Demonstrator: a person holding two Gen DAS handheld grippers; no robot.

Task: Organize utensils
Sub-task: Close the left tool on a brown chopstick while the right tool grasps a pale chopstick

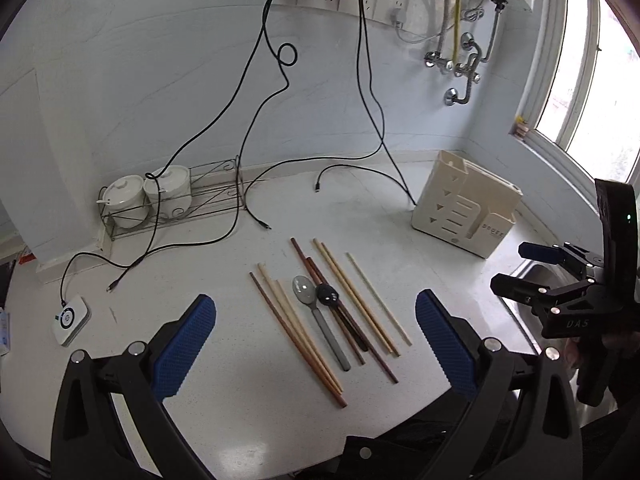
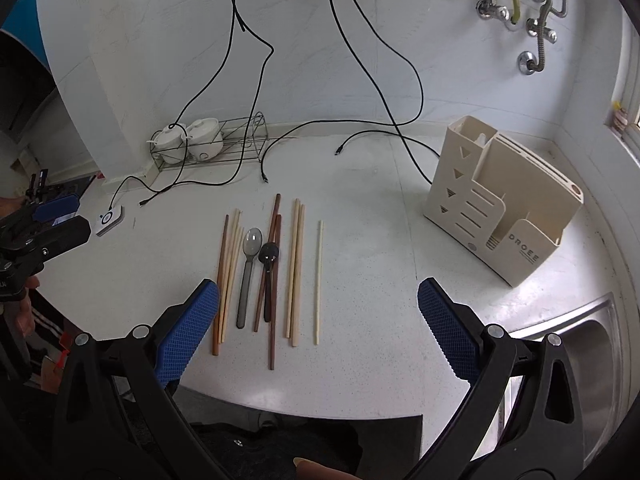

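Several wooden chopsticks [image 1: 352, 300] [image 2: 294, 268], dark, light and pale, lie side by side on the white counter. Among them lie a grey spoon [image 1: 320, 320] [image 2: 249, 268] and a black spoon [image 1: 329, 295] [image 2: 269, 258]. A cream utensil holder [image 1: 466, 210] [image 2: 504, 208] stands upright at the back right. My left gripper [image 1: 316, 344] is open and empty, hovering over the near ends of the utensils. My right gripper [image 2: 318, 328] is open and empty, above the same near ends; it also shows at the right edge of the left wrist view [image 1: 516, 266].
Black cables [image 1: 248, 184] trail across the counter from wall plugs. A wire rack with two white lidded pots [image 1: 148, 194] [image 2: 192, 142] stands at the back left. A small white device [image 1: 70, 318] [image 2: 109, 220] lies at left. A steel sink [image 2: 580, 344] is at the right.
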